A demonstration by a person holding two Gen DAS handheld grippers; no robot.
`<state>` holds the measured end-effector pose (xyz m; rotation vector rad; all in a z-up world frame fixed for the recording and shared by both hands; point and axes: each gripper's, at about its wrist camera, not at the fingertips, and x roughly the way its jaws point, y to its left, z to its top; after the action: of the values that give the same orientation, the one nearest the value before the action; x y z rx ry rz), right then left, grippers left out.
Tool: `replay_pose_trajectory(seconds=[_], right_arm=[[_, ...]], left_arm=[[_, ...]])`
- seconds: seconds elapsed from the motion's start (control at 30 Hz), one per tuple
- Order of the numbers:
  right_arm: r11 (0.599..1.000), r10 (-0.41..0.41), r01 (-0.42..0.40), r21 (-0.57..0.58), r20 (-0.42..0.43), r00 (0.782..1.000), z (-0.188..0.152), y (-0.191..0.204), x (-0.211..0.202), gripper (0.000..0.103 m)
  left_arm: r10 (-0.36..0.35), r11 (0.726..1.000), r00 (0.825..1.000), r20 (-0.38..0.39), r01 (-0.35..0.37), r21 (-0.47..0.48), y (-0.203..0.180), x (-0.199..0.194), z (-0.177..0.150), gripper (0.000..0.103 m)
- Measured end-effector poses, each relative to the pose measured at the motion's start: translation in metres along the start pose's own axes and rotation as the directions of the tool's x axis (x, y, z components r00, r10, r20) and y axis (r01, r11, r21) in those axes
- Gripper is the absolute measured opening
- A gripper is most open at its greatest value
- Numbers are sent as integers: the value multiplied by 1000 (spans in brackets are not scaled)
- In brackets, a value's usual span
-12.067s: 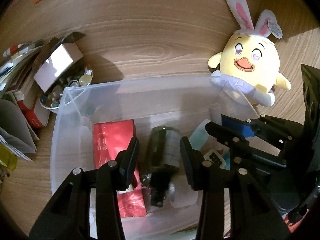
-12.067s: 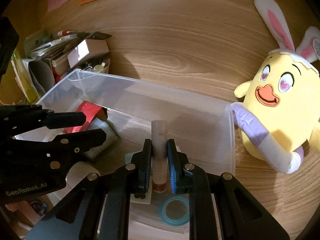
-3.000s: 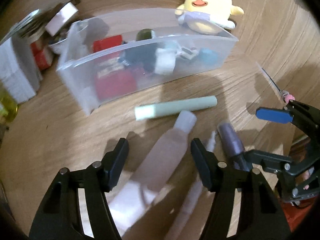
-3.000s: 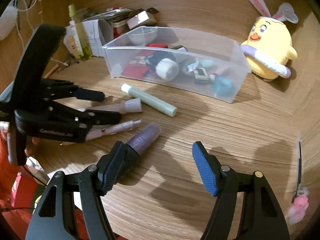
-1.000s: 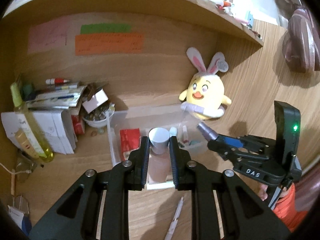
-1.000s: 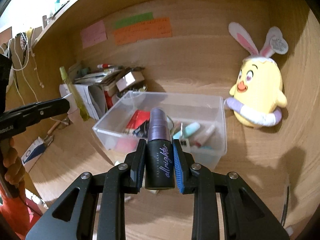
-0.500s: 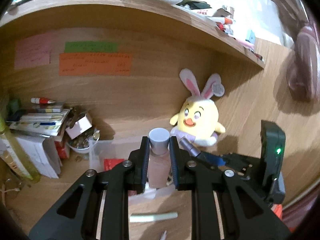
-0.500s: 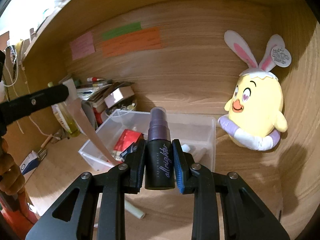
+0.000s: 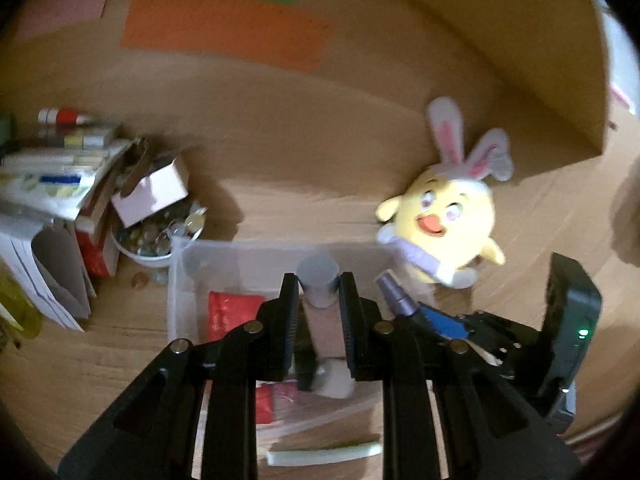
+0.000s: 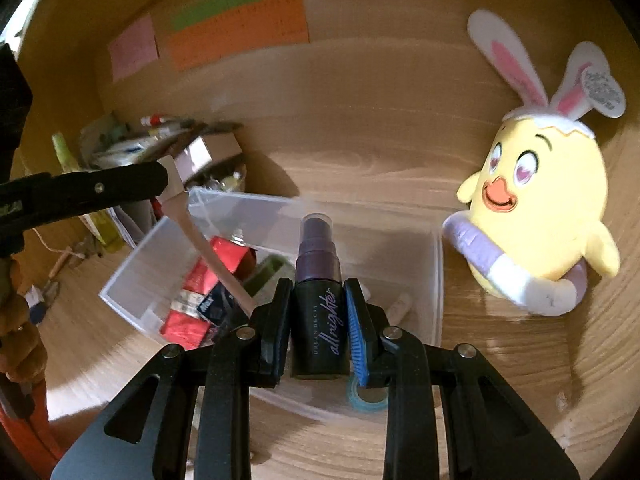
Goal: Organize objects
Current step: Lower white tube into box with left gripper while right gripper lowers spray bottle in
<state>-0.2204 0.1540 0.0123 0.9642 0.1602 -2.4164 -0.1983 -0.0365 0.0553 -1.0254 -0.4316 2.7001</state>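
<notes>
Both grippers have closed in on the bin since half a second ago, so it now fills more of each frame and the green tube has slid toward the bottom edge. From the left wrist view, the left gripper (image 9: 319, 322) sits at lower centre with its jaws closed on a pale pink tube (image 9: 325, 322), grey cap up, held above the clear bin (image 9: 178, 280). A red packet (image 9: 232, 316) lies inside the bin at centre left, and the green tube (image 9: 324, 455) lies loose on the desk at the bottom of the frame. The plush chick (image 9: 448, 216) sits at right, a bowl of small items (image 9: 156, 240) and stacked papers (image 9: 52, 176) at left. The right gripper (image 9: 416, 312) shows at lower right, carrying its bottle. From the right wrist view, the right gripper (image 10: 319, 322) is at lower centre, jaws clamped on a dark spray bottle (image 10: 320, 304) with a purple top, poised over the near wall of the bin (image 10: 436, 280). A roll of blue tape (image 10: 366, 398) rests in the bin's near corner. The left gripper (image 10: 160, 180) enters from the left edge with the pink tube (image 10: 208, 248) slanting down toward the bin. By my reading the tidying is well along: several things are binned, two are in transit, and at least the green tube is left.
</notes>
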Motion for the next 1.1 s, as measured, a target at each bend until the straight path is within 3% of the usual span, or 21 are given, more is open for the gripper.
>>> replay_pose_trajectory(seconds=[0.27,0.57,0.83,0.9,0.97,1.1], right_arm=[[1000,-19,18,-11,-48,999,-2,0,25,23],[999,-37,35,-32,-81,996,-6,2,40,23],[997,-58,54,-45,-91,994,-7,3,38,24],[997,-60,57,-45,-86,994,-6,4,35,27],[997,-67,63,-46,-74,995,-6,4,30,35],[997,-67,64,-49,-47,997,-6,8,17,39]], left_arm=[[83,996,994,-78,-83,-7,24,26,-11,20],[155,986,985,-71,-149,80,19,23,-23,21],[195,973,980,-32,-190,129,11,8,-34,44],[206,970,979,-13,-202,134,8,1,-36,56],[221,965,975,9,-220,144,6,-6,-39,62],[243,955,969,41,-246,166,1,-18,-45,70]])
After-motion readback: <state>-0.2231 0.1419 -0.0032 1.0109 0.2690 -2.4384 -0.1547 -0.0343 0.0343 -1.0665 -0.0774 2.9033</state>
